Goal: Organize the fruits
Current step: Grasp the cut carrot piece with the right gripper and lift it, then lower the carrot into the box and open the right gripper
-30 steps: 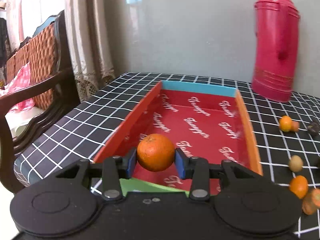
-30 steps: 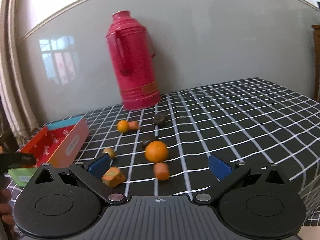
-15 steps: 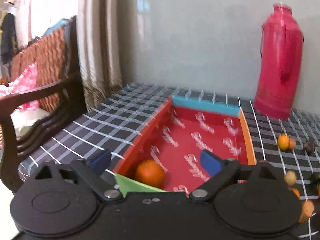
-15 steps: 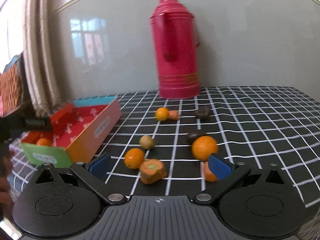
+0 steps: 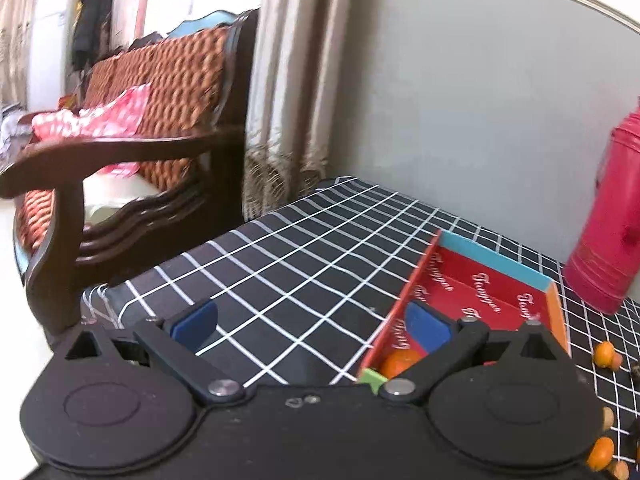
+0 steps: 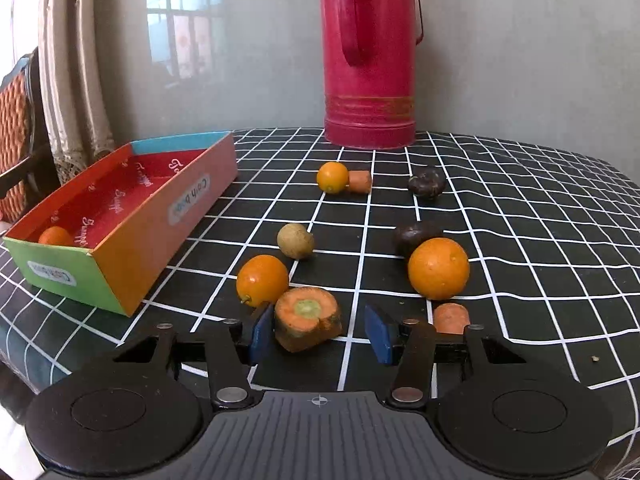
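A colourful open box (image 6: 160,216) with a red inside stands at the table's left; one orange (image 6: 55,236) lies in its near corner, also seen in the left wrist view (image 5: 398,362). My left gripper (image 5: 312,326) is open and empty, left of the box (image 5: 500,280). My right gripper (image 6: 318,334) is open, its pads either side of a carrot chunk (image 6: 308,318) on the table; the left pad looks close to touching it. Loose around it lie a small orange (image 6: 262,280), a large orange (image 6: 438,268), a brown round fruit (image 6: 295,241) and another small orange (image 6: 332,177).
A tall red thermos (image 6: 370,52) stands at the back by the wall. Two dark fruits (image 6: 426,182) (image 6: 416,234) and two carrot pieces (image 6: 360,181) (image 6: 451,318) lie on the checked cloth. A wooden chair (image 5: 120,160) stands beyond the table's left edge.
My left gripper let the orange go into the box, opened and swung away to the left. My right gripper moved forward and down and narrowed around the carrot chunk.
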Demonstrator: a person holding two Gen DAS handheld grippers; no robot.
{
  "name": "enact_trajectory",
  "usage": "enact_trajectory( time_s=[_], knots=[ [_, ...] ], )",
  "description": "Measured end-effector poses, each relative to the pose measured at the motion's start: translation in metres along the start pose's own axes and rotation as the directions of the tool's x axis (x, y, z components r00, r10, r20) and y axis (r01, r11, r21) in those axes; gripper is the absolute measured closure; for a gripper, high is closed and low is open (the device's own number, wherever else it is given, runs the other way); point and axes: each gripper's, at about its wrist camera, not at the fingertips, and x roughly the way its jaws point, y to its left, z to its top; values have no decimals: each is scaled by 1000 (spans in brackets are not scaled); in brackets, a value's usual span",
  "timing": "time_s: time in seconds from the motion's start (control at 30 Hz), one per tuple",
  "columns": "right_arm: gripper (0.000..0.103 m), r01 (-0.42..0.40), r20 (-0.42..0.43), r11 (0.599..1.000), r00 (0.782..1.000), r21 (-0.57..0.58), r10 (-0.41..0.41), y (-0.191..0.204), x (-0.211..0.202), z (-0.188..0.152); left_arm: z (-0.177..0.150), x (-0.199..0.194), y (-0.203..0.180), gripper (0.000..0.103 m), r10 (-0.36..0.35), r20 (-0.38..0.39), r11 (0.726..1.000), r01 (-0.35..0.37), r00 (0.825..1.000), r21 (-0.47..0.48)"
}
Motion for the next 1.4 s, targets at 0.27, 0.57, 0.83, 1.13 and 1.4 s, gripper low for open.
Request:
enact_trajectory(
  time_s=[0.27, 0.57, 0.83, 1.13, 1.4],
  knots=[
    [66, -28, 77, 1000, 997, 1, 27, 11, -9, 2, 4, 6, 24, 8, 89, -35, 993, -92, 995, -73],
    [66, -251, 207, 967, 944, -49, 255, 60, -8, 43, 7, 13, 56, 8, 143, -74, 981, -151, 987, -122],
    [66, -312, 143, 939, 933, -143, 331, 108, 19, 37, 9, 14, 69, 8, 166, -78, 976, -175, 983, -130],
    [31, -349, 134, 927, 920, -140, 367, 119, 27, 33, 9, 14, 68, 8, 175, -73, 977, -183, 982, -112],
    [1, -191, 344, 976, 914, -103, 216, 94, -10, 31, 6, 5, 39, 8, 123, -41, 991, -124, 992, -46]
  ],
)
